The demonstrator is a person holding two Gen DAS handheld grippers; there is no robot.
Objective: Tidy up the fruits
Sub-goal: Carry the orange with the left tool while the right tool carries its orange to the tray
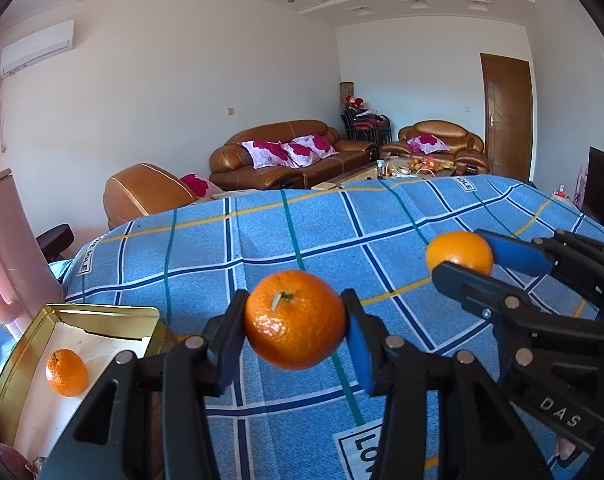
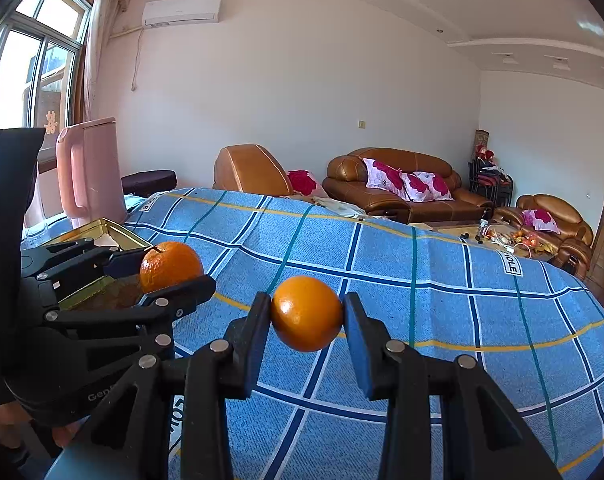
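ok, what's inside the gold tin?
One orange lies on the white liner of the gold tin. The near right part of the inside is hidden behind the left gripper, so more fruit there can't be ruled out.

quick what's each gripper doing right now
left gripper: shut on a stemmed orange, held above the cloth.
right gripper: shut on a smooth orange, also held above the cloth.

One mandarin (image 1: 66,372) sits in the tin (image 1: 6,364) at the table's (image 1: 302,240) left edge. Jug (image 1: 2,248) right behind it (sofas (image 1: 290,152) way back)
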